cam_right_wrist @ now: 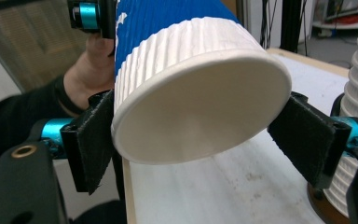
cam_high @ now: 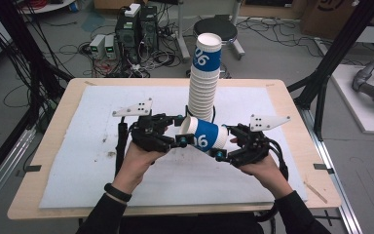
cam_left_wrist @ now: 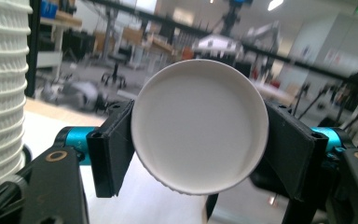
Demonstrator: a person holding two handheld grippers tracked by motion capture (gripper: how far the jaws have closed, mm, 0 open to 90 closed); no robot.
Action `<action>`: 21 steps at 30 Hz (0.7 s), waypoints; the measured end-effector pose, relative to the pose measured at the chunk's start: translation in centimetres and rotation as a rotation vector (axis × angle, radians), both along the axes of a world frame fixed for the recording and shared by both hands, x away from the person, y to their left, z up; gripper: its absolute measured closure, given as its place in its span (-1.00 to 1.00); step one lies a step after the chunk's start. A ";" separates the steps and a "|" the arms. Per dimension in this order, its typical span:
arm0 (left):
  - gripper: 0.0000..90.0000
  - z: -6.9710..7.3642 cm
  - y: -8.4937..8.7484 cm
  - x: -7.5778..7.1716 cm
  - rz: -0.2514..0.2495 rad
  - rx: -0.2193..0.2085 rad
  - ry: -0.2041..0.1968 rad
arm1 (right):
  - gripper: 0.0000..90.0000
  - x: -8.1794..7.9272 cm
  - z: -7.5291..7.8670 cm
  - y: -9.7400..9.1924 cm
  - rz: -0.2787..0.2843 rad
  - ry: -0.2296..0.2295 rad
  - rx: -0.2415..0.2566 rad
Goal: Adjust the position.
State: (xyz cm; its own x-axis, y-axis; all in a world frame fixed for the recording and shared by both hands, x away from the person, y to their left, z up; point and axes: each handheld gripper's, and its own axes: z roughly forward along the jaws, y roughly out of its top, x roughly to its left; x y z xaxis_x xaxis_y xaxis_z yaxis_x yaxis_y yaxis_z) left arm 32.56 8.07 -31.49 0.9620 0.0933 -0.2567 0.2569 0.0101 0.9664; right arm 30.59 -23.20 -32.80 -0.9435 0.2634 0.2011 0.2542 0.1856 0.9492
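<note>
One cup (cam_high: pixel 204 134) sideways between two tools; one stack (cam_high: pixel 203 92).

Cup (cam_high: pixel 205 135): on its side, blue band, between both grippers
Left gripper (cam_high: pixel 179 130): at the cup's mouth end
Right gripper (cam_high: pixel 228 142): at the cup's base end
Stack (cam_high: pixel 204 83): upright behind the cup

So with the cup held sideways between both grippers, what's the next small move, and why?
Probably close the right gripper fully onto the cup's base before the left gripper lets go. The cup lies level in front of the tall stack; the left jaws press its rim end, while a gap shows beside one right pad.
</note>
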 end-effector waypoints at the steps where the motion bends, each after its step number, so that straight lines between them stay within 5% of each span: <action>1: -0.38 0.2 -0.1 0.0 -0.007 0.034 -0.006 | -0.59 0.0 0.1 0.0 0.002 0.002 -0.005; 8: -0.44 1.2 -0.5 -0.5 -0.008 0.225 -0.063 | -0.58 0.1 0.2 -0.1 0.020 0.000 -0.057; 21: -0.45 1.3 -1.1 -0.7 -0.084 0.372 -0.052 | -0.57 -0.2 0.4 0.3 0.083 -0.008 -0.194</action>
